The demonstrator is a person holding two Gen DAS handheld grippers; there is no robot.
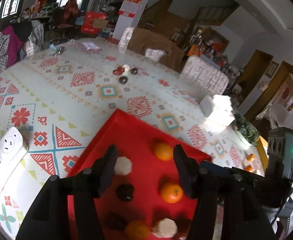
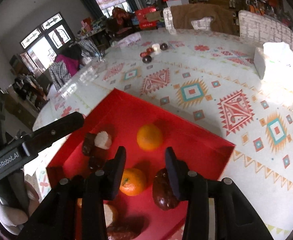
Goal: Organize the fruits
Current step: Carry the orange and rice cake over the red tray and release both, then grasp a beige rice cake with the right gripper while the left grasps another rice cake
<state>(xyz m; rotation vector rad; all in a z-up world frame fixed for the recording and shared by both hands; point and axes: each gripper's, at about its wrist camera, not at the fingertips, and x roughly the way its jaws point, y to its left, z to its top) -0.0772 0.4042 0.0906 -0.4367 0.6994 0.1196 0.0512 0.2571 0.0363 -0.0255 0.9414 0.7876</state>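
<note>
Both hand-held grippers hovered over the red tray (image 2: 196, 140) on the patterned bench (image 2: 206, 92). Left hand-held gripper (image 1: 145, 170) stood apart, empty, an orange (image 1: 171, 192) at its 5 o'clock. Right hand-held gripper (image 2: 146, 172) stood apart, unclamped, an orange (image 2: 133, 181) between its fingers, a dark date (image 2: 163, 190) at 4 o'clock.

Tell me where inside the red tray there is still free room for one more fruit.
In the red square tray, the far corner behind the far orange tangerine is bare, and the strip along the right wall. The near left part is crowded.
</note>
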